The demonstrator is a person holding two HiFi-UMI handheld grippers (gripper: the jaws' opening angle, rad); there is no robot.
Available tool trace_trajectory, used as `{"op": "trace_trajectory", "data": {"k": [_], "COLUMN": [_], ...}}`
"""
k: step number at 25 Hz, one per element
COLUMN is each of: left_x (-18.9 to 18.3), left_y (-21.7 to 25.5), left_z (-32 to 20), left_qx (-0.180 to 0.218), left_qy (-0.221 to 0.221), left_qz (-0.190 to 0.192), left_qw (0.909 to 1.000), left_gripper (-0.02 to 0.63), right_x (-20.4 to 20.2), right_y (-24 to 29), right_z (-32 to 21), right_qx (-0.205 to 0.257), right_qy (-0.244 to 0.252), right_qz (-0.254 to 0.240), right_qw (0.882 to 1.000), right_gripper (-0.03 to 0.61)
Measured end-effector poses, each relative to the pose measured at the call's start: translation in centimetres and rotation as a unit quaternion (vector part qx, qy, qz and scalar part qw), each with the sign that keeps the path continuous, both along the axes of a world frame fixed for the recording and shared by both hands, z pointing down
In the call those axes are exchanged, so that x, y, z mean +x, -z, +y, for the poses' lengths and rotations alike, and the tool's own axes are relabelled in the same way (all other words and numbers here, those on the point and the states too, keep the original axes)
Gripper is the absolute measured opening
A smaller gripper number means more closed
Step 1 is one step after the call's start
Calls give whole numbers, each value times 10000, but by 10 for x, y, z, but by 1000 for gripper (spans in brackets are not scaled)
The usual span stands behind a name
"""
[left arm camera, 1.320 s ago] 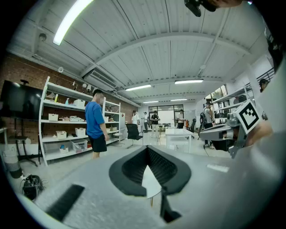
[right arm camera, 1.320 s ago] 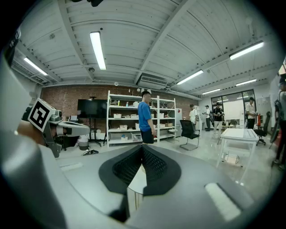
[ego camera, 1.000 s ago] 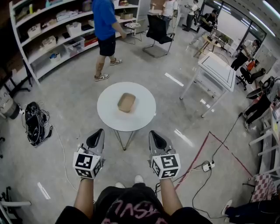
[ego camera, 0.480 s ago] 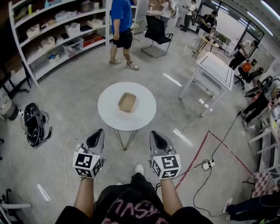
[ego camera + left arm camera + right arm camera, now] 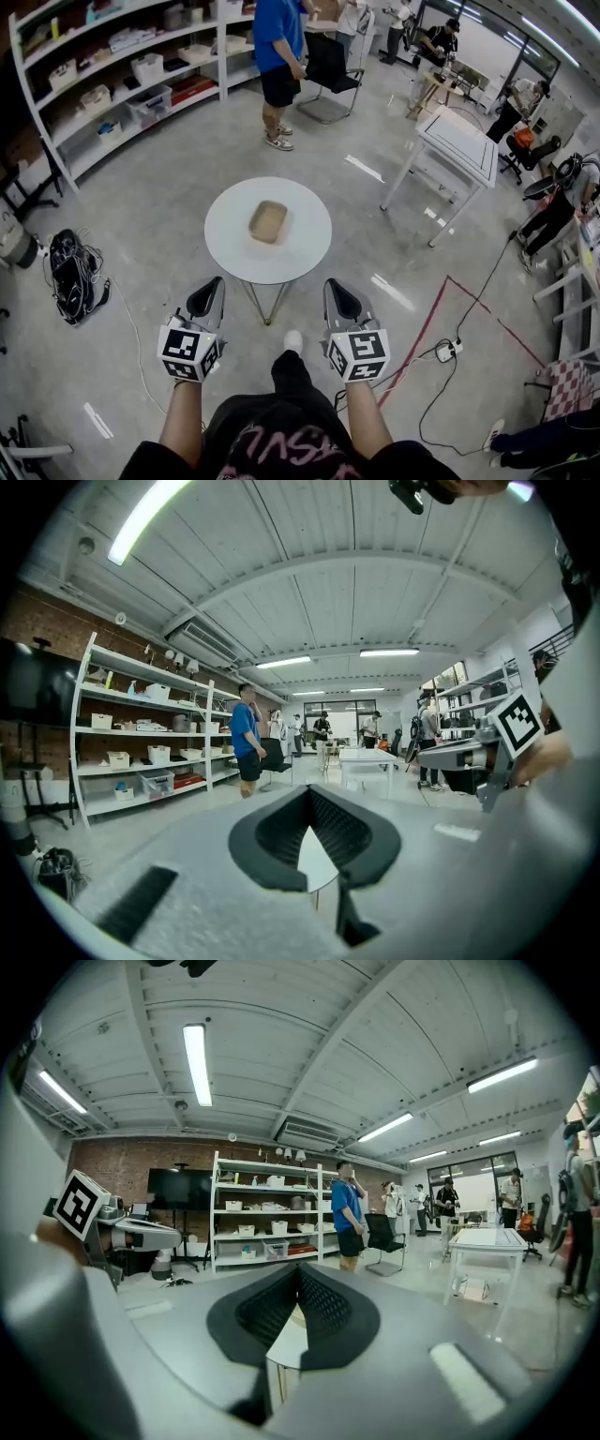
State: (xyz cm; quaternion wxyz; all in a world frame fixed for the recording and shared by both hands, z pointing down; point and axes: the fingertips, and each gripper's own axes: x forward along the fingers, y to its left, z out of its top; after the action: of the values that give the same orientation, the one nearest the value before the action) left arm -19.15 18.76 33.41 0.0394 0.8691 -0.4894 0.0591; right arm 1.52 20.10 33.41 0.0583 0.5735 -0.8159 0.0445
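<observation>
While we stand a little short of the round white table [image 5: 305,248], both tools hang in the air in front of us, touching nothing. Our left gripper [image 5: 207,286] has its jaws pressed together at the tips, with nothing between them; only a sliver of tabletop shows through the gap behind the tips. Our right gripper [image 5: 336,289] is the same, closed up and empty. The brown box [image 5: 268,221] lies near the middle of the table, well apart from both grippers and on a line between them. Past the table a person in a blue shirt [image 5: 279,37] stands near the shelves [image 5: 112,75]. A black bag [image 5: 67,272] lies on the floor to our left, and a white rectangular table [image 5: 459,145] stands off to the right.
</observation>
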Motion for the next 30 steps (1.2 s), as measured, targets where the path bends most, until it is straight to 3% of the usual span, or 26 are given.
{"op": "trace_trajectory", "data": {"k": [13,30], "left_x": [0,29], "left_y": [-7,-51], "left_z": [-51,-160], "left_qx": [-105,-597], "left_qy": [137,215], "left_qz": [-119,-234], "left_qw": [9998,9977], "left_gripper": [-2,-2], "right_x": [4,33], "right_y": [-13,-54], "right_z": [-57,-173], "right_qx": [-172,-571], "right_qy": [109,260], "right_qz": [-80,27], "right_qw": [9998,9980], "right_gripper": [11,11]}}
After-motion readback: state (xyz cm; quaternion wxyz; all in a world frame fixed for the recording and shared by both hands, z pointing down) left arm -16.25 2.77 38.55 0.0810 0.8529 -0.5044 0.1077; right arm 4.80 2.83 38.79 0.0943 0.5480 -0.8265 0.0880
